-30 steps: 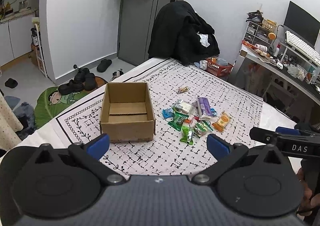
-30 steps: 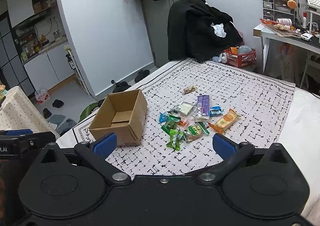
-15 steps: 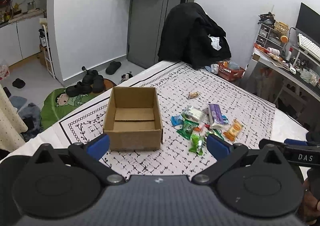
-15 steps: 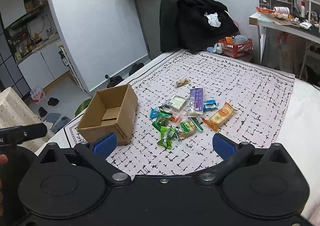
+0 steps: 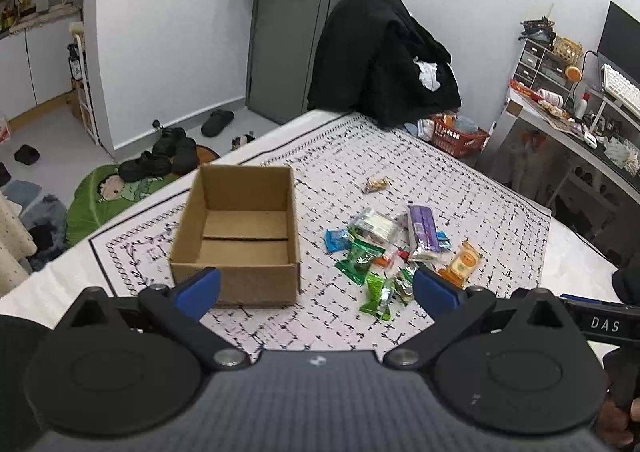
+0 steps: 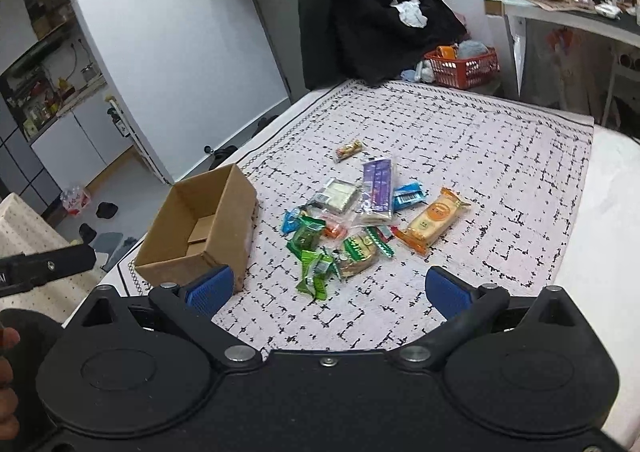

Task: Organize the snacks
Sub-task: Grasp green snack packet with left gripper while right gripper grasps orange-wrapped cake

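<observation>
Cardboard box (image 5: pixel 240 240) one, empty; orange packet (image 6: pixel 434 220) one; both tools (image 5: pixel 316 292) (image 6: pixel 328 290) wide open, empty.

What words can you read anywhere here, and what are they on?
"DAS": white letters on the right gripper's black body, seen in the left wrist view.
Snack wrappers: print too small and blurred to read.
Cardboard box: no writing visible.

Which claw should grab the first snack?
Right, probably. The right claw is open with the snacks straight ahead; the left claw, also open, faces the empty box more.
</observation>
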`<action>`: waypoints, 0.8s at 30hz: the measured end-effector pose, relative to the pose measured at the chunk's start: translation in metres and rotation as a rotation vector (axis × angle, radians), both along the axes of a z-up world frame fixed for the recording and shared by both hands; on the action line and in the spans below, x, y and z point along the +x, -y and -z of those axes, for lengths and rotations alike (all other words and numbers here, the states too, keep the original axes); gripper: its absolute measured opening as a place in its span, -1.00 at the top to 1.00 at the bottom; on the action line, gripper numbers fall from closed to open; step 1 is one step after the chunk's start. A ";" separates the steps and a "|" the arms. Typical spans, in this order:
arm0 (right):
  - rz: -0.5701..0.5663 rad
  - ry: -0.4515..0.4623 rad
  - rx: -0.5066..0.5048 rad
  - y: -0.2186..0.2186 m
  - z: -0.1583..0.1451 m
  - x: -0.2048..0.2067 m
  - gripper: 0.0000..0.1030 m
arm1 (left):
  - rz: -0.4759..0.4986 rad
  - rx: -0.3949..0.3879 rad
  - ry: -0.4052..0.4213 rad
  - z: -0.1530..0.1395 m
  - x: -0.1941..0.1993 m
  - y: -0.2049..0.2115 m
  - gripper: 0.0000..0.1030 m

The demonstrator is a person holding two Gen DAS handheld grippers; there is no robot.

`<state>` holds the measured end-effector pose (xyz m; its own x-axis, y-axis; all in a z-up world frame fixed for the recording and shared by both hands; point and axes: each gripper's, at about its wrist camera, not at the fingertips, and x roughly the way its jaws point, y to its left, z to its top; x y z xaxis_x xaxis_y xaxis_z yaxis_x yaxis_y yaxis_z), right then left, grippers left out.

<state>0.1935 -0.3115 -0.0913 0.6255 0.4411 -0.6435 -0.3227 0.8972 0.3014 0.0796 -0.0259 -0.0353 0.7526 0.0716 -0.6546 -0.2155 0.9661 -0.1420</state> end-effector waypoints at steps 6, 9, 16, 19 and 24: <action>0.035 -0.032 0.026 0.011 0.013 0.018 -1.00 | 0.005 -0.009 -0.028 0.010 0.019 0.012 -0.99; 0.048 -0.050 0.036 0.016 0.019 0.027 -1.00 | 0.003 -0.010 -0.039 0.014 0.029 0.018 -0.99; 0.065 -0.083 0.071 0.026 0.035 0.046 -0.95 | 0.022 -0.033 -0.072 0.031 0.053 0.033 -0.99; 0.080 -0.110 0.086 0.030 0.045 0.058 -0.84 | 0.030 -0.043 -0.103 0.043 0.066 0.039 -0.97; 0.109 -0.163 0.135 0.034 0.063 0.077 -0.63 | 0.034 -0.058 -0.137 0.061 0.086 0.046 -0.89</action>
